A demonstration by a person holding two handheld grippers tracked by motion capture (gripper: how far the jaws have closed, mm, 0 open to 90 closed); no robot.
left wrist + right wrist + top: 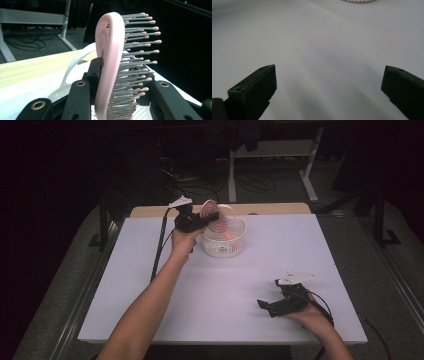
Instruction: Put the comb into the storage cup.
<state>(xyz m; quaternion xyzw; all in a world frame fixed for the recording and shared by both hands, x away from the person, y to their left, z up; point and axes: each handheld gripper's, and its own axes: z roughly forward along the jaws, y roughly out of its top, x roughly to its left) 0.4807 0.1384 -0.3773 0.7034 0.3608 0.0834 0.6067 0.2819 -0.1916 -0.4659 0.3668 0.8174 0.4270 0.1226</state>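
We hold the pink hairbrush [110, 62] upright in the left claw [196, 221], pinched tight at its paddle, just above the white basket [224, 245]; we should lower it slowly, bristles clear of the rim — then release; the right claw [275, 306] rests wide open, empty, on the counter [220, 290]; no writing legible.
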